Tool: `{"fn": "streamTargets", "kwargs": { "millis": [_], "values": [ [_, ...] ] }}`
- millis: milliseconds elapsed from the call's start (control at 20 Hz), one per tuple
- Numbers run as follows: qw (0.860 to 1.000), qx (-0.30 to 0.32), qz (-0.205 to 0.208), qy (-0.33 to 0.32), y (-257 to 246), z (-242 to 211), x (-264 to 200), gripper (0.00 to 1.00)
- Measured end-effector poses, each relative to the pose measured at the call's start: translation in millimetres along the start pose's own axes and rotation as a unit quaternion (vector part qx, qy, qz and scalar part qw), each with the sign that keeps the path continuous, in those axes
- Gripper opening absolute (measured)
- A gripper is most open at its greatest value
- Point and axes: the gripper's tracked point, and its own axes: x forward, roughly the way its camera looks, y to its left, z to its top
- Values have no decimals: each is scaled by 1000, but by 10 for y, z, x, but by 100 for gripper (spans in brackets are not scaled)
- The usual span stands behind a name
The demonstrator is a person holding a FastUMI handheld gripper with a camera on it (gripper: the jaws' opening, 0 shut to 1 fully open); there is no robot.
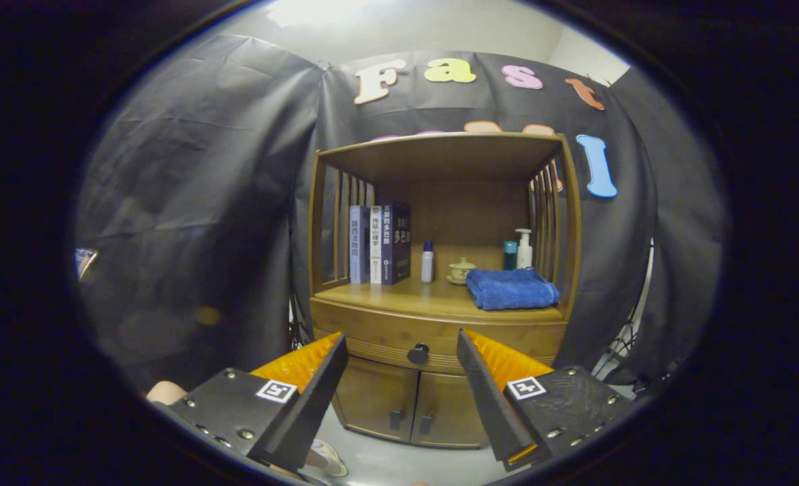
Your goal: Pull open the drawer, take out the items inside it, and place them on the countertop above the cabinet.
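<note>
A wooden cabinet [440,270] stands ahead against the booth's wall. Its drawer [372,332] is shut, with a dark round knob [418,353] at the middle of its front. My gripper [399,351] is open, and the knob sits between and beyond the two fingertips, some way off. Nothing is between the fingers. The countertop [399,297] above the drawer holds a folded blue towel [511,289], several upright books [379,244], a small white bottle [427,261], a lidded cup [461,271], a teal bottle [509,255] and a pump bottle [524,248]. The drawer's contents are hidden.
Below the drawer are two shut cabinet doors [409,408] with small dark handles. A roof board and slatted side walls enclose the countertop. The pale floor [399,462] lies in front of the cabinet.
</note>
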Motion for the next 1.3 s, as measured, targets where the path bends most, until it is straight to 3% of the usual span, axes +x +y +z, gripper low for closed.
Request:
{"fn": "streamTargets", "kwargs": {
  "millis": [400,650,1300],
  "values": [
    [999,25,-9,27,38,-457,559,98],
    [1000,-7,-18,16,13,-516,851,97],
    [994,-14,-97,50,-113,-1184,1675,98]
  ]
}}
